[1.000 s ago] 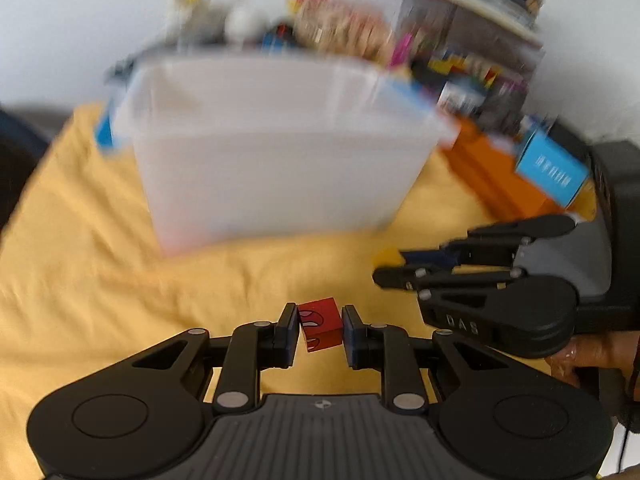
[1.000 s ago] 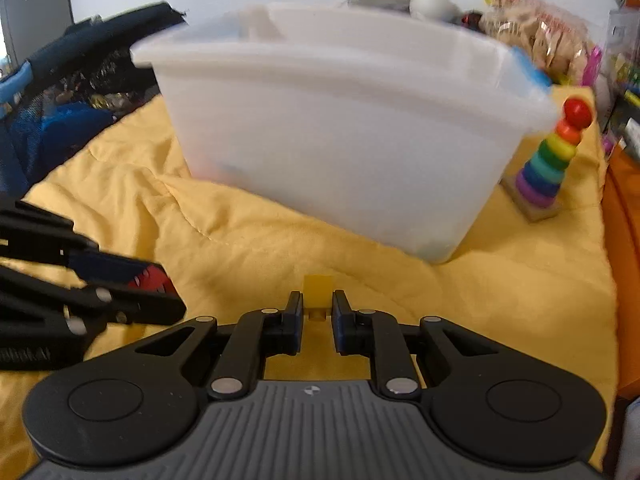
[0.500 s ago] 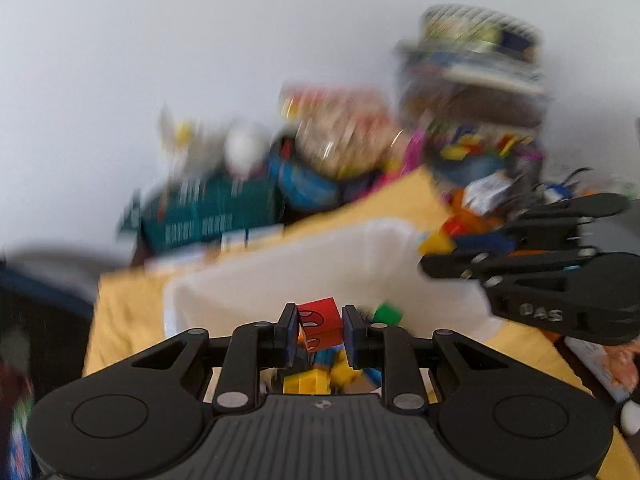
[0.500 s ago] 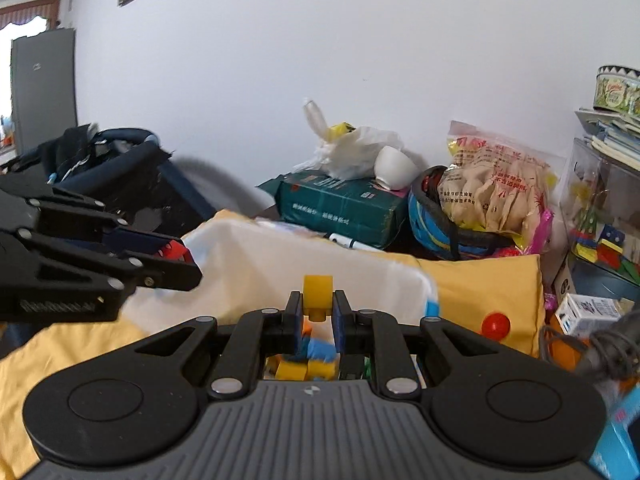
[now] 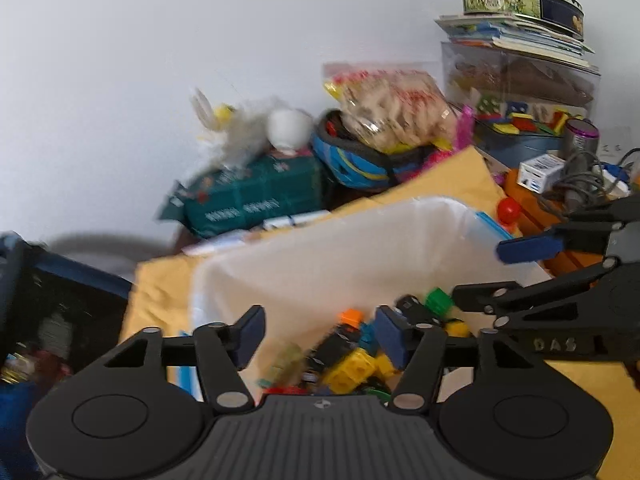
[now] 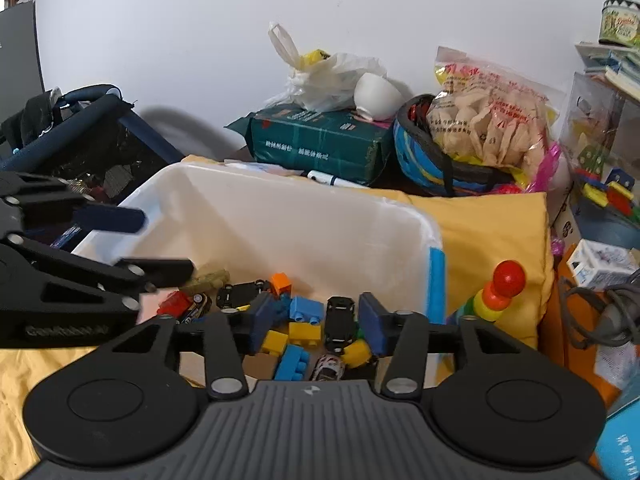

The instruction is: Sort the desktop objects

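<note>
Both tongs, gripping blocks a second ago, are now hanging over the white bin [image 6: 304,216]; left tongs [image 5: 316,334] and right tongs [image 6: 314,322] are opening, empty. Toy blocks [image 6: 298,328] are lying inside the bin.

The bin [image 6: 304,216] sits on the cloth-covered surface [image 6: 492,224], with blocks [image 6: 304,308] and toy cars [image 6: 339,320] piled in it (mostly at its near end). A ring stacker [image 6: 500,292] stands just right of it; a carton [image 6: 320,144] and snack bag [image 6: 488,120] lie behind.
</note>
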`<state>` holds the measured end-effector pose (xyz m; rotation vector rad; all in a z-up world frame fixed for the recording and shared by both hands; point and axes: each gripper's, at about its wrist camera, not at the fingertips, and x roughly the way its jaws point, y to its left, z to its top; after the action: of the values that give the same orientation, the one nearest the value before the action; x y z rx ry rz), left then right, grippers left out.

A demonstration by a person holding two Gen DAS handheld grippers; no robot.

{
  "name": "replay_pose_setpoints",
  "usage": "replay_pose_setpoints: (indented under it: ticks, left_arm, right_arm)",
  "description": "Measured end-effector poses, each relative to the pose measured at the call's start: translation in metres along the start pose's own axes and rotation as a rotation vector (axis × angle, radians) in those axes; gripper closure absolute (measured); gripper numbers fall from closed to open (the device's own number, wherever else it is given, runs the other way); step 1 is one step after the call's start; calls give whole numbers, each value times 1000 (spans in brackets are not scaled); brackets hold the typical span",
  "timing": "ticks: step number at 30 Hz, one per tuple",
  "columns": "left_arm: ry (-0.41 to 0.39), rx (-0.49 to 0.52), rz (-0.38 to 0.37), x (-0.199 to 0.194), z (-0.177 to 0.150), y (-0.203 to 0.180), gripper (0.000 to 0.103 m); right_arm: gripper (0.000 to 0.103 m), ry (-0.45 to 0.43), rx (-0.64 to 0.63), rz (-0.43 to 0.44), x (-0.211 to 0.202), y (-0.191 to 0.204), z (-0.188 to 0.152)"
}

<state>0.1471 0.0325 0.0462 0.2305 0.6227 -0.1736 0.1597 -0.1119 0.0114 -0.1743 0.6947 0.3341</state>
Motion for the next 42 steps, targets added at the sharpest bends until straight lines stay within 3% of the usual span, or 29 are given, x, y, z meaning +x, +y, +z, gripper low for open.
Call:
replay_pose_setpoints:
  ticks: [2,5,8,11,14,17,25,42]
  left_arm:
    - [-30,34,69,-12,1,-5,24]
    - [-47,85,190,-26,2,-13,24]
    - [-27,110,165,-34,3,-15,18]
    - [63,62,95,-29,7,-10,18]
    - [94,17,90,-22,11,-5,18]
    - [100,25,117,-17,14,-6,18]
    - [116,-8,119,-15,24,-6,18]
    - [158,20,104,-12,21,-11,18]
  right_arm:
    - [43,-11,-11,-6,-6,-1,3]
    - [31,25,-48,5,-5,-4,5]
    - [28,48,-64,5,-4,-7,3]
    - [11,83,-59,19,-4,-12,9]
    - [8,93,-87,-17,-2,-14,17]
    - [7,91,-92,-35,-2,-15,22]
    - [7,75,-80,-9,-2,-12,25]
    - [6,91,-76,31,7,-15,21]
